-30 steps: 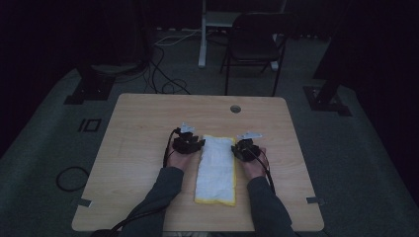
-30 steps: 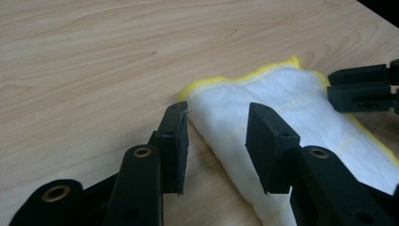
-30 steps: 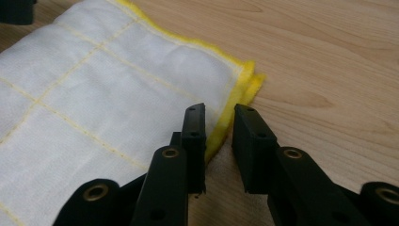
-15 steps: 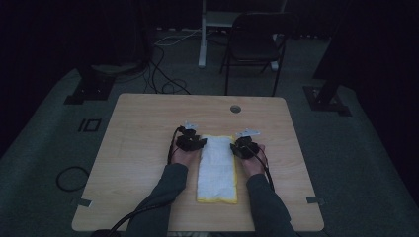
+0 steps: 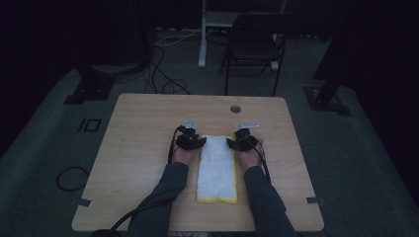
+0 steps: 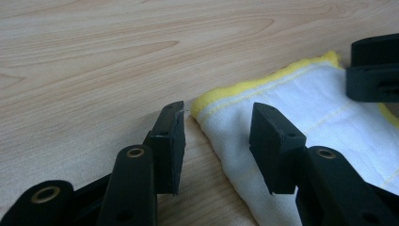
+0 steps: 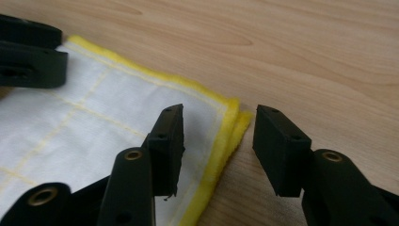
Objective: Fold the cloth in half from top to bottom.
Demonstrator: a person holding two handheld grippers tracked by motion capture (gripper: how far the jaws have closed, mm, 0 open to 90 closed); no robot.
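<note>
Jaws of the left gripper (image 6: 216, 141) and right gripper (image 7: 219, 146) have just been opened wide, so the folded white cloth (image 5: 216, 168) is released flat on the bench (image 5: 138, 128) between them.

Dim room, walls lost in darkness. Grey-green carpeted floor (image 5: 44, 163), strewn with black cables (image 5: 163, 74) behind and a coiled loop (image 5: 69, 177) at left. Light wooden table (image 5: 143, 118) with a round grommet (image 5: 235, 108). Beyond it, a dark chair (image 5: 254, 47); black stand bases (image 5: 89, 86) either side.
</note>
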